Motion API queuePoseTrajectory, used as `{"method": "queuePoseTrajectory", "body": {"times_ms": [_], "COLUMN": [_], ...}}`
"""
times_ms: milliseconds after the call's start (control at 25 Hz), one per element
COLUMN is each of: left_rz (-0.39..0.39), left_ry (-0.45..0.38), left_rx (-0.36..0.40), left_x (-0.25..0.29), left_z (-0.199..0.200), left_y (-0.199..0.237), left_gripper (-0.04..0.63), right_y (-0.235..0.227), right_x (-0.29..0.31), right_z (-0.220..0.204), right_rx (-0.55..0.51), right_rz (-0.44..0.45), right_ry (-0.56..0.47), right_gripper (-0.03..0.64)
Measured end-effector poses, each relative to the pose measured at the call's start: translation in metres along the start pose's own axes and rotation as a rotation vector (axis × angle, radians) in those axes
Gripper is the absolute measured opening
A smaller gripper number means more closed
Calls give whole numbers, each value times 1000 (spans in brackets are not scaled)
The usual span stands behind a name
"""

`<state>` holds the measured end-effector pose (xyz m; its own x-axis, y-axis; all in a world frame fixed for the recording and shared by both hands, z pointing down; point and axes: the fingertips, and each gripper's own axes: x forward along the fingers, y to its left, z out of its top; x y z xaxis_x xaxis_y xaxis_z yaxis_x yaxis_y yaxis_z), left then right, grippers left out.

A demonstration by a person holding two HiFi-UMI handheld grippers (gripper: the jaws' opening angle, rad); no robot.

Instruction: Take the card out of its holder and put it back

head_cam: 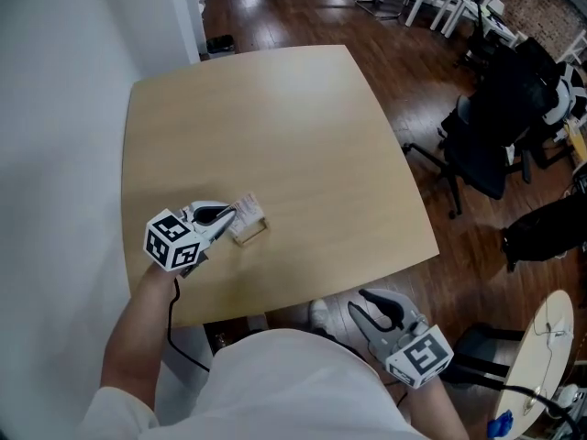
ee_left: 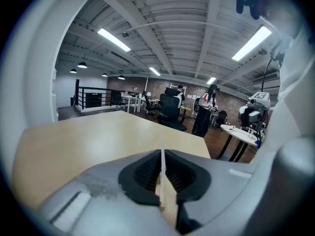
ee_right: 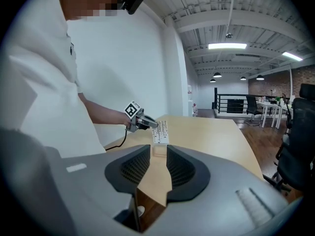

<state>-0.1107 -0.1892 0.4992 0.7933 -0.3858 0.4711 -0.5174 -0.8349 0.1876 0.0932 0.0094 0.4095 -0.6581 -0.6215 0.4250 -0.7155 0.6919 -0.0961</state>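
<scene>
A white printed card [head_cam: 246,206] stands upright over a small wooden holder [head_cam: 249,232] on the light wooden table [head_cam: 275,126]. My left gripper [head_cam: 233,216] is shut on the card's near edge. In the left gripper view the card [ee_left: 162,167] shows edge-on as a thin white line pinched between the dark pads [ee_left: 145,173]. The right gripper view shows the card [ee_right: 160,131] above the holder [ee_right: 158,150], with the left gripper [ee_right: 147,123] at its left side. Whether the card's lower edge sits in the slot I cannot tell. My right gripper [head_cam: 362,302] hangs open off the table's front edge, holding nothing.
A white wall runs along the table's left. Black office chairs [head_cam: 495,117] stand on the dark wood floor to the right. A round white table [head_cam: 546,356] with cables is at the lower right. The person's white shirt [head_cam: 293,388] fills the bottom of the head view.
</scene>
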Motion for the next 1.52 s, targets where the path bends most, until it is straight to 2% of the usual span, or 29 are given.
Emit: {"method": "queuePoseTrajectory", "body": {"times_ms": [280, 480, 920, 1120, 1200, 1400, 1520], "left_rz": [63, 161, 468, 612, 663, 739, 747], "left_ry": [-48, -85, -174, -213, -226, -234, -244], "left_rx": [14, -14, -169, -239, -266, -317, -335], "left_x": [-33, -73, -186, -227, -233, -248, -254], "left_z": [28, 23, -31, -65, -75, -96, -99], "left_y": [-3, -7, -30, -97, -104, -98, -107], "left_gripper": [17, 17, 17, 17, 17, 17, 17], "right_y": [-8, -11, -12, 1, -4, -1, 9], "right_x": [6, 12, 52, 41, 53, 93, 96], "right_z": [5, 8, 13, 2, 2, 14, 19], "right_rx": [-27, -53, -154, -211, -232, -277, -293], "right_rz": [61, 131, 353, 479, 523, 606, 639], "right_ry": [-13, -21, 5, 10, 19, 36, 32], "right_gripper": [109, 109, 109, 109, 109, 109, 109]}}
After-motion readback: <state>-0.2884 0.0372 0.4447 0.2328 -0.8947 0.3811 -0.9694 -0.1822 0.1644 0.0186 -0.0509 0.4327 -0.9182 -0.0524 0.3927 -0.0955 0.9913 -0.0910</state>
